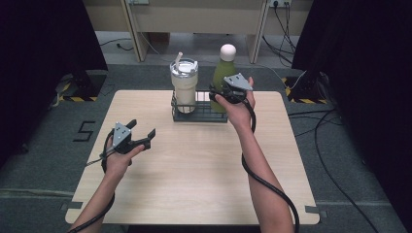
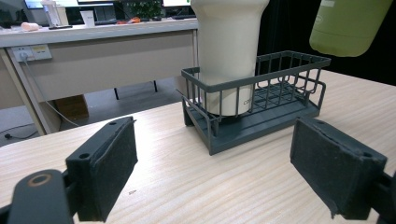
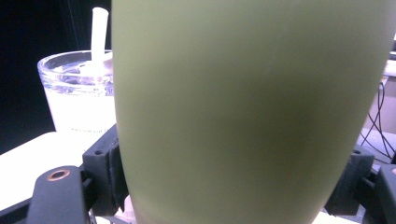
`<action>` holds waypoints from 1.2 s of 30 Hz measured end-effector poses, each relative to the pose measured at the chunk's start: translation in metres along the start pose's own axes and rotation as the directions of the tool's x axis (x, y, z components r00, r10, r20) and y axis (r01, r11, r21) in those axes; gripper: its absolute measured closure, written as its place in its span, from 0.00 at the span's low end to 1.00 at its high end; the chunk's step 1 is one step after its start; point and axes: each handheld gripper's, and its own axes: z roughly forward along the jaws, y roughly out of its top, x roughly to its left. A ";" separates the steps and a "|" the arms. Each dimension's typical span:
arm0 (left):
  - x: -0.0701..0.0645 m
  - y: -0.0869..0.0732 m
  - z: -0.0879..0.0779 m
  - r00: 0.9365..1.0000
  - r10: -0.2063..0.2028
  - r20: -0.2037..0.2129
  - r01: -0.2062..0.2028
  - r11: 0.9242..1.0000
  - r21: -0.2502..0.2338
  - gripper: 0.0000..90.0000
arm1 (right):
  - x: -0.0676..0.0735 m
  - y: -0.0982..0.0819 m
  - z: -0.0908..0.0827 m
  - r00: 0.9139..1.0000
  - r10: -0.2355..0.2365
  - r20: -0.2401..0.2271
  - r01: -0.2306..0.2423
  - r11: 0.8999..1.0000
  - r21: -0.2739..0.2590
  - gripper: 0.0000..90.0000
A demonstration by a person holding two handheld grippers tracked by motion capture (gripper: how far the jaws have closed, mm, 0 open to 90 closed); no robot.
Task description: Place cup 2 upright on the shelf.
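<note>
Light wood table [image 1: 194, 194] on grey floor [image 1: 43, 189]; black curtains [image 1: 43, 39] both sides; beige desk [image 1: 204, 14] behind.

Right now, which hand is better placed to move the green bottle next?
Right: its tongs clamp the green bottle, which hangs above the basket. The left tongs stand open, away from it, over the table.

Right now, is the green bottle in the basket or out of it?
Out: in the left gripper view the green bottle hangs clear above the wire basket, clamped by the right hand-held gripper.
</note>
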 end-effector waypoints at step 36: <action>0.001 0.000 -0.001 1.000 -0.007 -0.002 0.007 1.000 0.000 0.15 | -0.010 0.013 0.040 0.999 0.024 0.044 -0.026 0.999 0.040 0.23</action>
